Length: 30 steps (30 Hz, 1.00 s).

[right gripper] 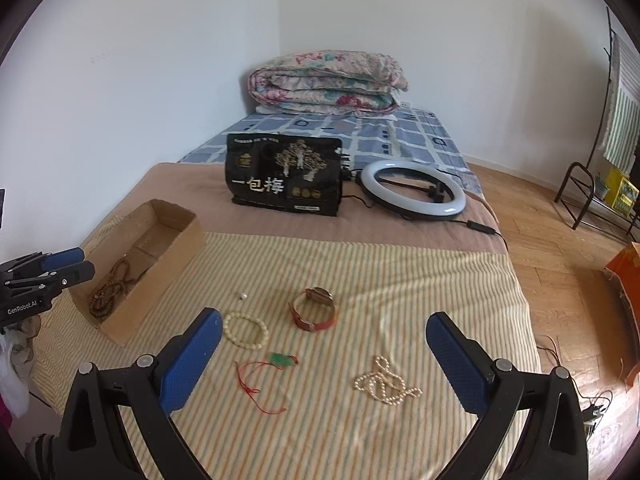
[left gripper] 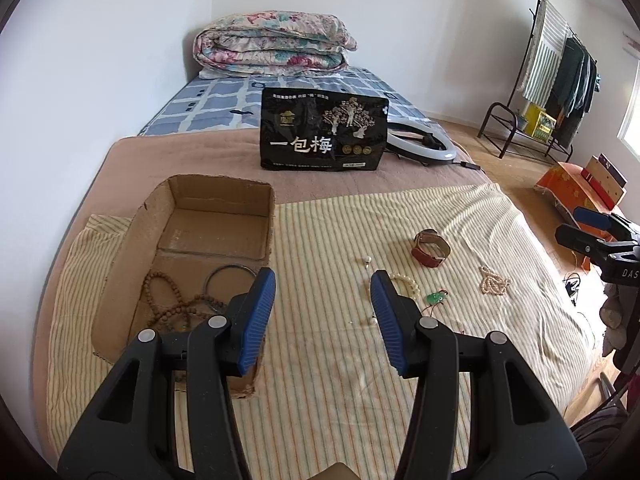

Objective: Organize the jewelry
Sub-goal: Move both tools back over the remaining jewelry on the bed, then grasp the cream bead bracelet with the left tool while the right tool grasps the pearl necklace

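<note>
An open cardboard box (left gripper: 224,200) (right gripper: 168,256) lies on the striped cloth at the left. It holds brown wooden beads (left gripper: 176,304) (right gripper: 112,284) and a dark bangle (left gripper: 228,276). On the cloth lie a red-strapped watch (left gripper: 431,248) (right gripper: 316,308), a cream bead bracelet (right gripper: 246,330) (left gripper: 408,284), a green pendant on red cord (right gripper: 282,359) (left gripper: 437,298), a pearl necklace (right gripper: 384,380) (left gripper: 494,282) and a small pearl earring (right gripper: 242,297) (left gripper: 366,259). My left gripper (left gripper: 323,292) is open and empty, beside the box. My right gripper (right gripper: 324,332) is open and empty above the jewelry.
A black snack bag (left gripper: 324,134) (right gripper: 286,176) stands behind the cloth, with a ring light (right gripper: 414,190) (left gripper: 420,140) to its right. A folded quilt (right gripper: 326,84) lies at the bed's head. A clothes rack (left gripper: 552,80) and an orange box (left gripper: 576,188) stand on the floor at the right.
</note>
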### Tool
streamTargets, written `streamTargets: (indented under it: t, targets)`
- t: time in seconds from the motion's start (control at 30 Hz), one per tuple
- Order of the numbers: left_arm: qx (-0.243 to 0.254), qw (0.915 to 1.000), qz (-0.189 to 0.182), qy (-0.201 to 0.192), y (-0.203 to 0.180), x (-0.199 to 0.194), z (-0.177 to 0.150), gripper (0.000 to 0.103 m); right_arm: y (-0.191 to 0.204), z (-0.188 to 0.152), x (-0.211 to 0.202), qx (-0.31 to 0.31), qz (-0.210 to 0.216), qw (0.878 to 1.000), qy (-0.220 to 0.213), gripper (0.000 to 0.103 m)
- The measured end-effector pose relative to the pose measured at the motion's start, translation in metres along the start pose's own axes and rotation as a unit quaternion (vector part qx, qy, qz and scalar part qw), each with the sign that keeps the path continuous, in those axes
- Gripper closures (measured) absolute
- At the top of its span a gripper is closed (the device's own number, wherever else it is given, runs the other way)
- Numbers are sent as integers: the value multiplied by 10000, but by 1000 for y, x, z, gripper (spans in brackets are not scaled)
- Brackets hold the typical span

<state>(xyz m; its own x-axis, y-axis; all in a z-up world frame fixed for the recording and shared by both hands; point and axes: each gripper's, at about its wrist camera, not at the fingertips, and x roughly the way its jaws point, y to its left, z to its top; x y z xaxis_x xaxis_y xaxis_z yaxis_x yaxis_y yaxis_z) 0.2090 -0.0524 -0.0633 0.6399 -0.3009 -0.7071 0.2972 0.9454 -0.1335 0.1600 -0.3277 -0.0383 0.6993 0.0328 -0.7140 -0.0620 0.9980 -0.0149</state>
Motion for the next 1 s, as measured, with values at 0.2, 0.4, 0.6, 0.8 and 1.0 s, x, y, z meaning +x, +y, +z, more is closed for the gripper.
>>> streamTargets:
  t: [0.2,0.4,0.6,0.8,1.0]
  targets:
    - [126,9997,-96,191,-22,24,-2,52,-41,-24,5,222,-268,9992,173,0]
    - [219,9988,-174,407,-39,55,-4,52,-72,-50,21,508,-331,9975,353,0]
    - [282,9966,-254,738,-53,95,-9,52,-84,-72,50,629,-265,9957,633,0]
    - [189,9936,-272,1081,-58,137,-16,53,-89,-86,74,665,-172,9946,783,0]
    - [127,9905,-141,1359,-58,170,-22,60,-94,-93,97,851,1,9925,875,0]
